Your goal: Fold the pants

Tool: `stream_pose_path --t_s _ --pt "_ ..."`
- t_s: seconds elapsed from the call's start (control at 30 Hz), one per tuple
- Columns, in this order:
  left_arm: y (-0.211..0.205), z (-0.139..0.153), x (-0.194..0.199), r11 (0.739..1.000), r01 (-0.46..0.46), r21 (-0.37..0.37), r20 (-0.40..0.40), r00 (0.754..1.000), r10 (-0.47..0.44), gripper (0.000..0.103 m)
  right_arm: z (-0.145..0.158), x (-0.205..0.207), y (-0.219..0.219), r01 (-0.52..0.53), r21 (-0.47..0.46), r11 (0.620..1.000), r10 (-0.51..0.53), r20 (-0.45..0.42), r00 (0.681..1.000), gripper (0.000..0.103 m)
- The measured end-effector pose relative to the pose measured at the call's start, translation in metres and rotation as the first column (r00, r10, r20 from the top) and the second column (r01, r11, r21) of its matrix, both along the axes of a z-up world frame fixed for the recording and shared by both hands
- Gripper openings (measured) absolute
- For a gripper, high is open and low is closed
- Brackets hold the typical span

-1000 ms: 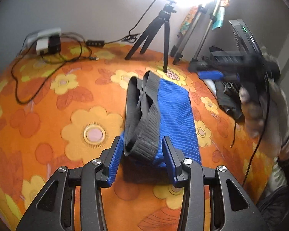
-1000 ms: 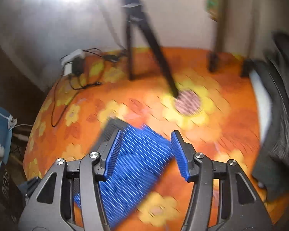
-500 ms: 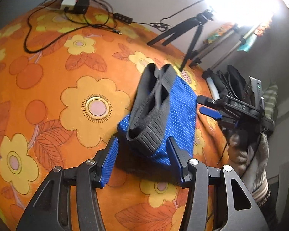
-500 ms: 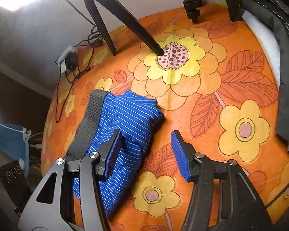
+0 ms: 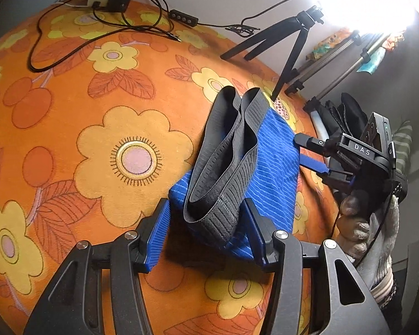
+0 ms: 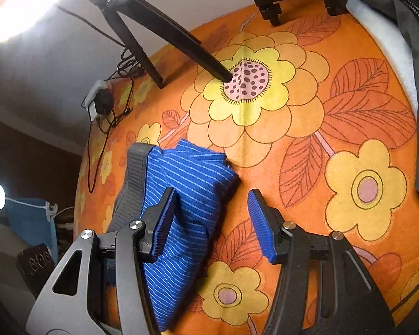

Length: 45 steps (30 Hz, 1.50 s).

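On the orange flower-print table (image 5: 69, 145), both hand-held grippers, left (image 5: 206, 231) and right (image 6: 212, 220), open over folded blue pinstriped pants (image 5: 276, 173); apparently final tidying.

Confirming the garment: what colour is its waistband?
Dark grey ribbed waistband on blue striped pants; clearest in left wrist view.

Pants (image 5: 273, 164) showing blue with pale pinstripes, grey ribbed waistband (image 5: 223, 173); cloth (image 5: 69, 117) displaying orange with yellow flowers
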<state>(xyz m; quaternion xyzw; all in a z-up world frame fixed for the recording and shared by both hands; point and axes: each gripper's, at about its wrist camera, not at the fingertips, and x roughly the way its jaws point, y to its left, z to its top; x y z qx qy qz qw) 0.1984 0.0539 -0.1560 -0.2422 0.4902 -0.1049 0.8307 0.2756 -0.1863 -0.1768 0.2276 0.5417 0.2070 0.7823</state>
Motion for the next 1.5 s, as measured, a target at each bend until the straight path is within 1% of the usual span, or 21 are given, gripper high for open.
stream_pose_path --t_s 0.23,0.33,0.43,0.57,0.63,0.67,0.8,0.97,1.3,1.5 --pt "-0.005 -0.001 0.002 1.0 -0.004 0.013 0.016 1.0 0.004 0.051 -0.001 0.008 0.007 0.007 0.015 1.0 -0.007 0.01 1.0 0.056" --pt "-0.01 -0.001 0.003 0.999 -0.002 0.032 0.024 1.0 0.001 0.051 -0.001 0.01 0.011 0.006 0.015 1.0 -0.006 0.018 1.0 0.056" --pt "-0.018 -0.001 0.002 0.997 0.003 0.078 0.04 0.999 -0.006 0.051 -0.002 0.011 0.016 -0.005 0.025 1.0 0.005 0.015 1.0 0.056" --pt "-0.028 -0.001 0.0 0.989 0.016 0.149 0.065 0.998 -0.026 0.051 0.0 0.008 0.023 -0.023 -0.016 1.0 0.024 0.048 0.999 0.056" --pt "-0.03 -0.001 -0.001 0.985 0.018 0.171 0.074 0.997 -0.031 0.05 0.0 0.008 0.024 -0.026 -0.021 0.999 0.027 0.054 0.998 0.056" --pt "-0.031 -0.001 -0.001 0.984 0.018 0.175 0.076 0.997 -0.032 0.049 0.0 0.008 0.023 -0.027 -0.018 0.999 0.028 0.056 0.998 0.056" --pt "-0.03 -0.001 0.0 0.983 0.02 0.182 0.077 0.996 -0.034 0.046 0.0 0.009 0.022 -0.03 -0.016 0.999 0.031 0.059 0.998 0.055" --pt "-0.032 -0.001 -0.001 0.981 0.026 0.194 0.083 0.996 -0.043 0.044 0.001 0.008 0.025 -0.034 -0.039 0.999 0.037 0.075 0.996 0.056" --pt "-0.033 -0.001 0.0 0.98 0.033 0.195 0.088 0.995 -0.051 0.04 0.001 0.009 0.027 -0.043 -0.054 0.998 0.047 0.09 0.995 0.055" --pt "-0.031 -0.001 0.001 0.985 0.036 0.168 0.086 0.995 -0.051 0.031 0.001 0.01 0.026 -0.036 -0.056 0.998 0.041 0.09 0.995 0.049"
